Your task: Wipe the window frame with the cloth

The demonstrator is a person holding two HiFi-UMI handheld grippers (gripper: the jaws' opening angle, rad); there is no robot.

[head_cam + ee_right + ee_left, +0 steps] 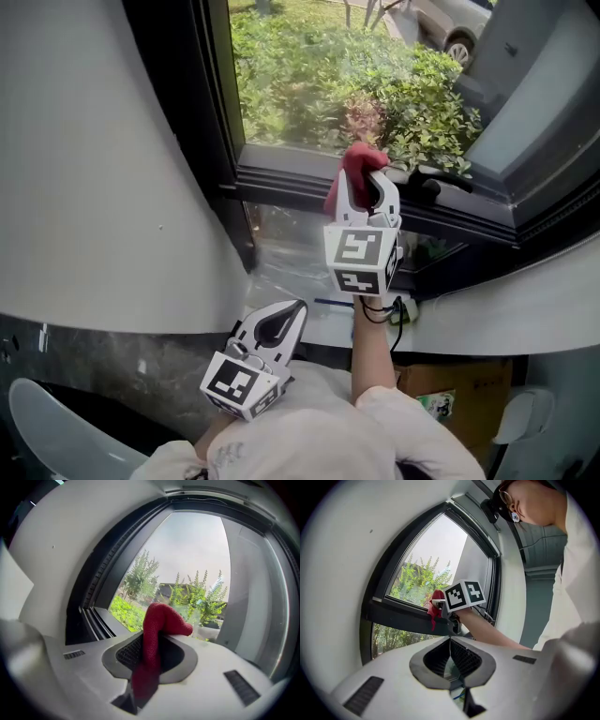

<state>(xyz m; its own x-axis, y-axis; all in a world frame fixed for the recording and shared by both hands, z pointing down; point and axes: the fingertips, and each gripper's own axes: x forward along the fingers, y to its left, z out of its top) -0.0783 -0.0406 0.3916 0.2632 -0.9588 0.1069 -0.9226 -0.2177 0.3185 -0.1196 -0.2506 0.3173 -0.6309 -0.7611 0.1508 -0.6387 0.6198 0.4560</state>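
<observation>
Right claw (367,180) grips the cloth (351,171) at the window frame (281,180), left claw (294,310) clenched empty; next up is probably dragging it sideways.

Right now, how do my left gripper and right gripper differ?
The left gripper is empty, while the right gripper is shut on the red cloth. The left gripper sits low, well back from the dark window frame; the right gripper is up high, with the cloth at that frame. Both are white and shut.
</observation>
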